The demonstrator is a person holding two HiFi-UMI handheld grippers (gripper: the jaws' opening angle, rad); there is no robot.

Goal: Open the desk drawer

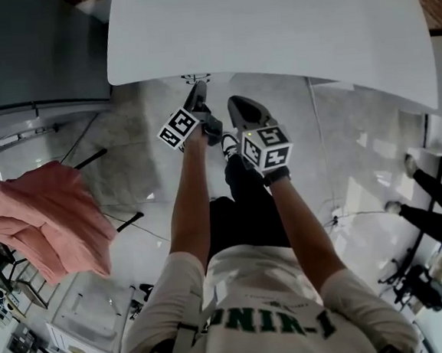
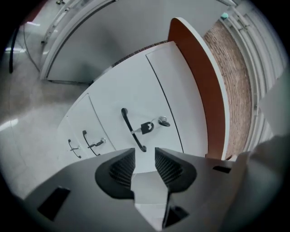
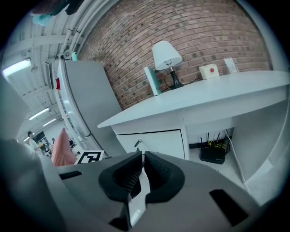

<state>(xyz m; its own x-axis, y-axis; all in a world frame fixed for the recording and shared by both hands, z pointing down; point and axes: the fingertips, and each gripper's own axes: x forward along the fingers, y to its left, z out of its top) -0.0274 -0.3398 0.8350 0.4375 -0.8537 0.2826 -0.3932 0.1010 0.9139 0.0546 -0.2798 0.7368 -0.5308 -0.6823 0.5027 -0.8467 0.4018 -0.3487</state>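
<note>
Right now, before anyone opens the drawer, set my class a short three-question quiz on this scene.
1. True or false: the left gripper is clamped on the drawer handle.
2. What stands on the desk near the lamp? A) a mug B) a box with a red button C) a laptop
3. Fill in: the drawer's lock holds a ____.
Key: 1 false, its jaws stand apart and empty; 2 B; 3 key.

White desk [image 3: 226, 90], lamp [image 3: 166, 56], small box [image 3: 209, 71] on top
</note>
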